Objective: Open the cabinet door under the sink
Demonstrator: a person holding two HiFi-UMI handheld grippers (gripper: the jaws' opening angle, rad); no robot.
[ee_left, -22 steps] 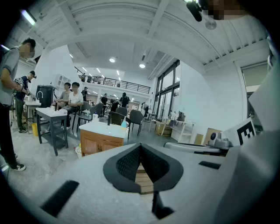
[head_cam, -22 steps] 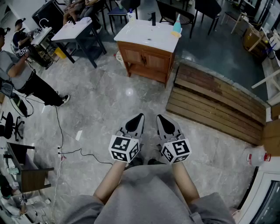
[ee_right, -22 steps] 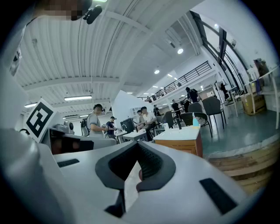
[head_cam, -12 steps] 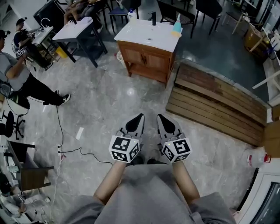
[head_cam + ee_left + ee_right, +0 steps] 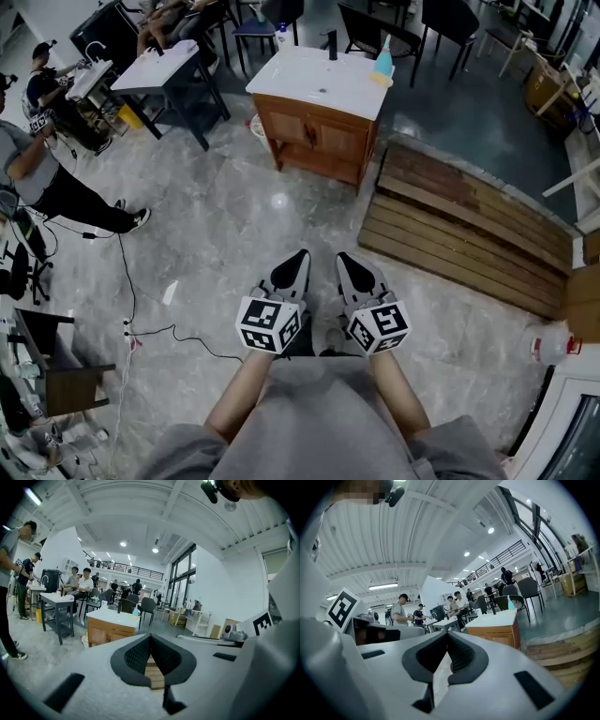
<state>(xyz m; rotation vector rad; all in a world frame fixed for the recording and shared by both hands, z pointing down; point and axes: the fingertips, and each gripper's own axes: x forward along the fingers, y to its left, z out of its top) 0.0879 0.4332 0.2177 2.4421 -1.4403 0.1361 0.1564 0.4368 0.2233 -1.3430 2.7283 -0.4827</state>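
The wooden sink cabinet (image 5: 319, 136) with a white basin top (image 5: 314, 80) stands far ahead on the marble floor, both of its doors closed. It also shows small in the left gripper view (image 5: 107, 633) and in the right gripper view (image 5: 499, 633). My left gripper (image 5: 299, 255) and right gripper (image 5: 343, 256) are side by side close to my body, well short of the cabinet. Both are shut with nothing between the pads, as the left gripper (image 5: 150, 637) and right gripper (image 5: 447, 633) show in their own views.
A platform of wooden planks (image 5: 459, 220) lies right of the cabinet. A dark table (image 5: 164, 70) and a person (image 5: 37, 178) are at the left, with a cable (image 5: 131, 314) on the floor. A blue bottle (image 5: 382, 62) stands on the basin top. Chairs stand behind.
The two grippers stay shut and side by side, a little lower in the picture. The person at the left has shifted slightly. The cabinet doors are unchanged.
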